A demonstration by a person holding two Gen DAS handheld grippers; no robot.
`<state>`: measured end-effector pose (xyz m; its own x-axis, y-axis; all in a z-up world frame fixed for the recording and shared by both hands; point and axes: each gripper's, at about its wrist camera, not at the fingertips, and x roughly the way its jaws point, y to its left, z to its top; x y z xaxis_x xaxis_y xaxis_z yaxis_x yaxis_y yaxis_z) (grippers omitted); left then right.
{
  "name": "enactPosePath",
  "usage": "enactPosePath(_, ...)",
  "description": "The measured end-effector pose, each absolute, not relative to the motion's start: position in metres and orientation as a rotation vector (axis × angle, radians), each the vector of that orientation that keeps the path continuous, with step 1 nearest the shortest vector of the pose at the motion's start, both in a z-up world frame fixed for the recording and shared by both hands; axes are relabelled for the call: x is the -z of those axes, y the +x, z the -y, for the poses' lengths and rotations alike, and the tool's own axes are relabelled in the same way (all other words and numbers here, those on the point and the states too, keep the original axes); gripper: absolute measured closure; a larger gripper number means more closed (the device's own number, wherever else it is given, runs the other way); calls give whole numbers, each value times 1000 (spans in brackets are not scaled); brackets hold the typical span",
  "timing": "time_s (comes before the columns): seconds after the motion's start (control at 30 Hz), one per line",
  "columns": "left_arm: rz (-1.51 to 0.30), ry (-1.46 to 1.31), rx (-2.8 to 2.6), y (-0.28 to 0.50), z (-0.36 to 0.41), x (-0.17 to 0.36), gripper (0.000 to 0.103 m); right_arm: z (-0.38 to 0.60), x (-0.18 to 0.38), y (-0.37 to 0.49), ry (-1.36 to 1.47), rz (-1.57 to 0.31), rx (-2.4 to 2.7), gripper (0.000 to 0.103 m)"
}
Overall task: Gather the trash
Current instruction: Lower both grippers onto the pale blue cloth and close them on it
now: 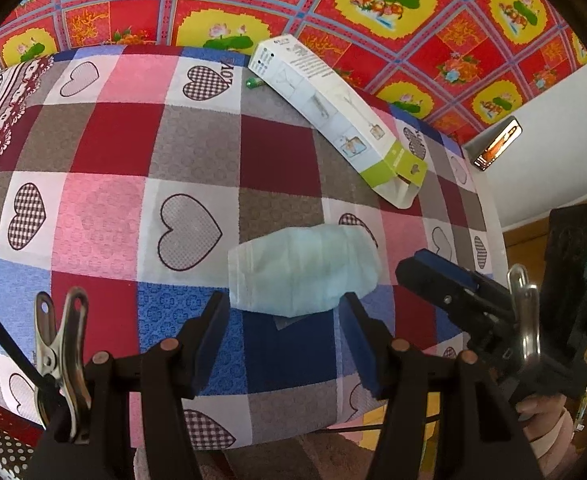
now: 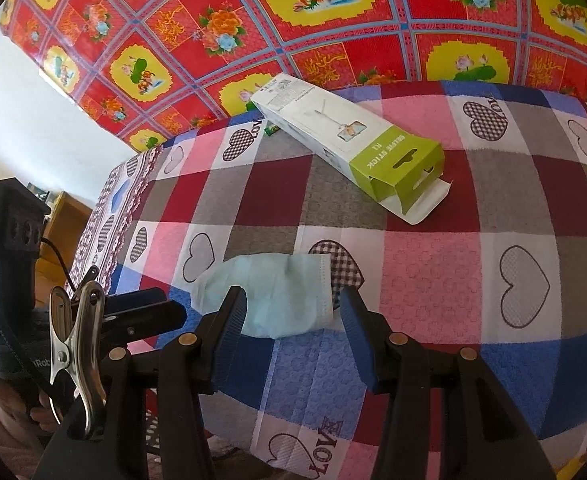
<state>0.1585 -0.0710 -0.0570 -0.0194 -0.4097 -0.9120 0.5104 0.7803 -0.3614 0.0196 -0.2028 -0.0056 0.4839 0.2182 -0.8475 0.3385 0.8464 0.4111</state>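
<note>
A pale blue face mask [image 1: 301, 268] lies flat on the checked heart cloth [image 1: 105, 216]. My left gripper [image 1: 284, 298] hovers open over the mask's near edge, and neither pad presses it. My right gripper [image 2: 292, 292] also stands open above the same mask [image 2: 281, 296], its left finger [image 2: 229, 320] covering part of it. Each gripper shows at the edge of the other's view, the right gripper [image 1: 433, 276] and the left gripper [image 2: 149, 314]. A long white and green cardboard box [image 1: 333, 112] with an open flap lies farther back, seen too in the right wrist view as the box [image 2: 353, 144]. A small green item [image 1: 252, 83] sits by its far end.
The clothed surface drops off close under both grippers. A red and yellow floral cloth [image 1: 373, 8] hangs behind it. A phone-like device [image 1: 497, 144] stands against the white wall at right. Wooden furniture [image 2: 69, 216] lies beyond the left edge.
</note>
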Motion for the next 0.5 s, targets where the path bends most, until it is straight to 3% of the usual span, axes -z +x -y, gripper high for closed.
enactPosePath(0.5,-1414,159,710,157,84,75,44,208,26,29,596,-1119,75,52)
